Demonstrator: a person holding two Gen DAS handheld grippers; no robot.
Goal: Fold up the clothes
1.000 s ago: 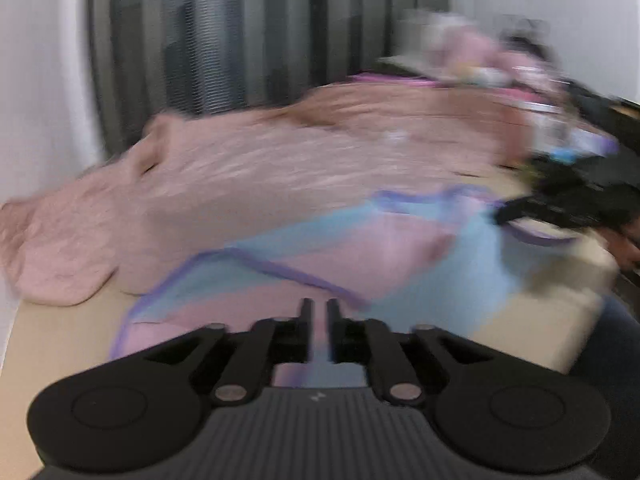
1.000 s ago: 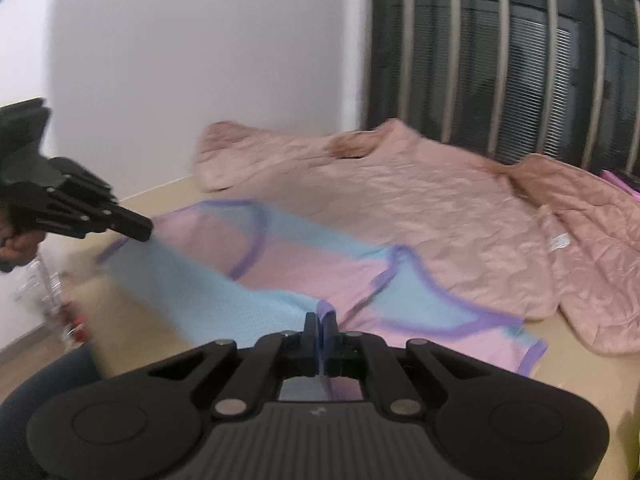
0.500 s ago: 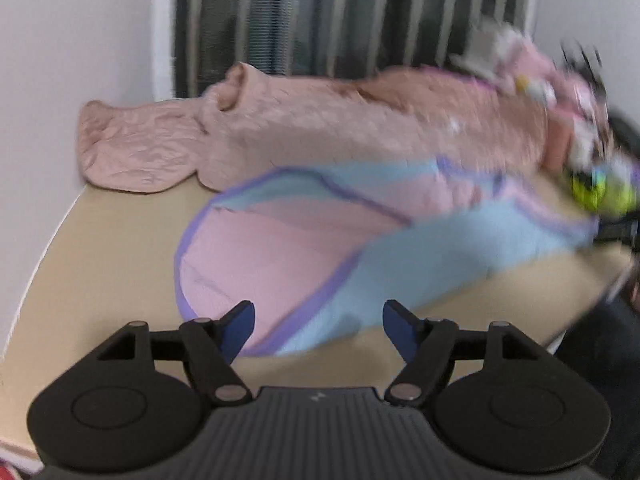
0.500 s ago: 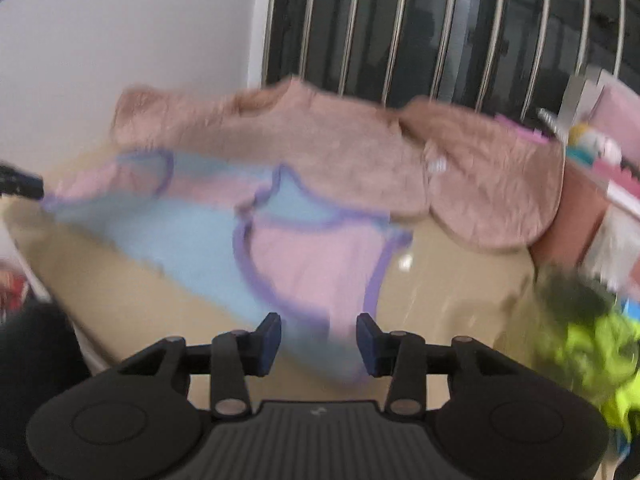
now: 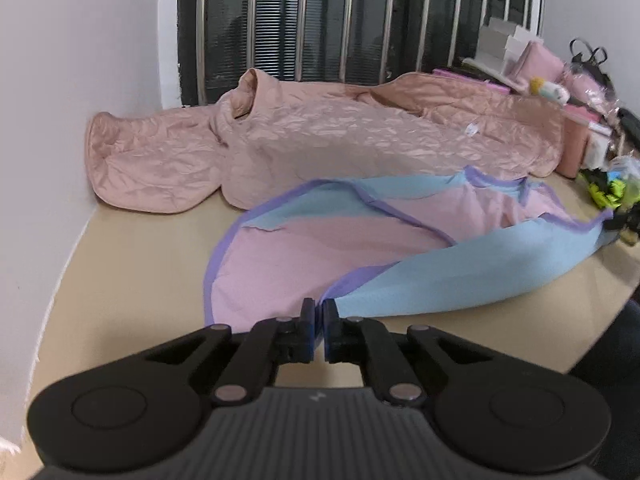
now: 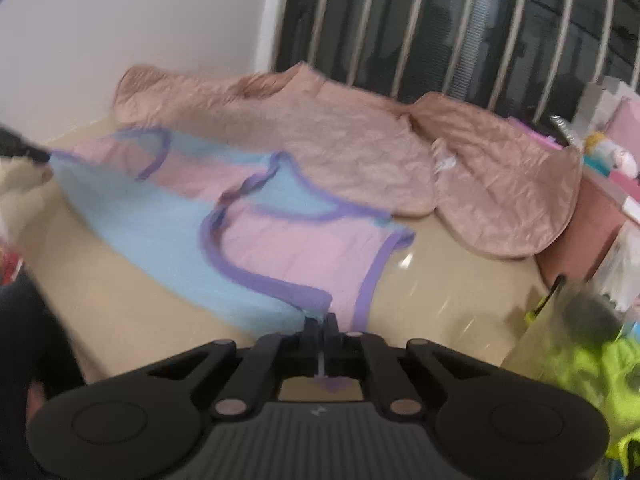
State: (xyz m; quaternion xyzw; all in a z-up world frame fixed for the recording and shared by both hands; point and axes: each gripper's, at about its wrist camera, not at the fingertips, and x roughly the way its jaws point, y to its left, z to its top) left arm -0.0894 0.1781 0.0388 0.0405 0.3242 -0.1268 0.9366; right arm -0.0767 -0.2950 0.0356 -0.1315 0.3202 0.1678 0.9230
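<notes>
Both claws were clenched on hem corners of the pink/blue vest (image 5: 360, 248) on the desk (image 5: 132, 264): left claw (image 5: 319, 312), right claw (image 6: 321, 326), prob. to stretch it flat before folding.

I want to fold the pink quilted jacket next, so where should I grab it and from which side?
Take the pink quilted jacket by its hem, the long edge facing you, coming from the front table edge. It lies spread flat; the blue and pink vest overlaps part of that hem, so grip beside it.
</notes>
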